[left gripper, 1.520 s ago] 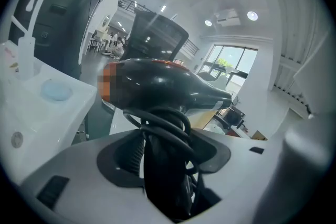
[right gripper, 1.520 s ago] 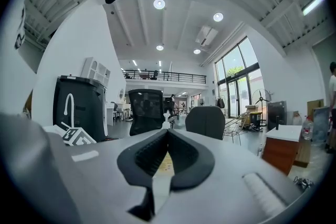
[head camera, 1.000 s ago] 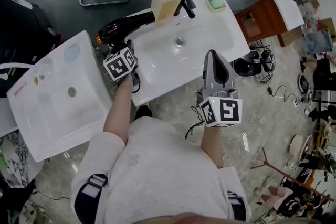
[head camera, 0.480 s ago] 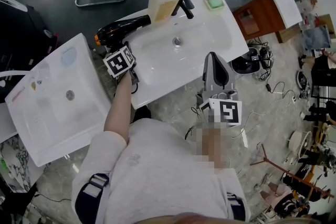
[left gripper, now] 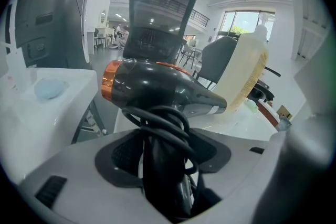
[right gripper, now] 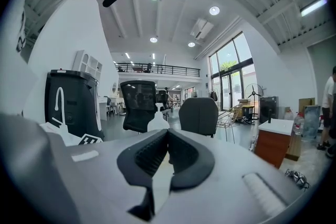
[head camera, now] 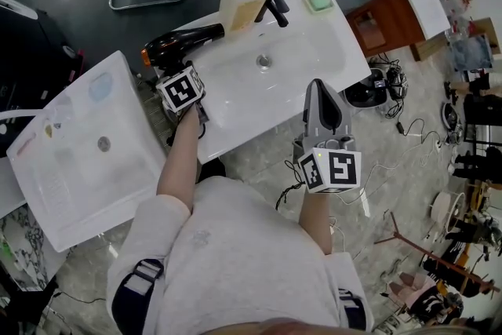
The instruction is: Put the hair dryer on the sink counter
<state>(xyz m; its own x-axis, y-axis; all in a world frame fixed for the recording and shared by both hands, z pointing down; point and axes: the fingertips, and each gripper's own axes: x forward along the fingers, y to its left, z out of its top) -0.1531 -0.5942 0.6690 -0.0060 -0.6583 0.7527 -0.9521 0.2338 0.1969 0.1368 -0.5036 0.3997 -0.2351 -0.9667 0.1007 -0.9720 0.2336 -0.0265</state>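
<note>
At the back-left corner of the sink counter (head camera: 339,51), the hair dryer (head camera: 182,43) lies with its nozzle toward the soap bottle (head camera: 241,0) and its handle pointing back at you. Over the last second almost nothing has moved. The dryer sits at the same corner, your left gripper (left gripper: 163,157) has shifted only slightly with it, and your right gripper (head camera: 318,88) has stayed put over the front edge. The left tongs are spread wide yet still pinch the handle, cord (left gripper: 157,123) wrapped round it, and that width has not altered. The right tongs are pressed together on nothing. Whether the barrel already bears fully on the counter cannot be told from above. The carry looks finished and only the release appears to remain. Watch that the handle, which reaches past the counter's edge, does not tip the dryer off when you let go.
</note>
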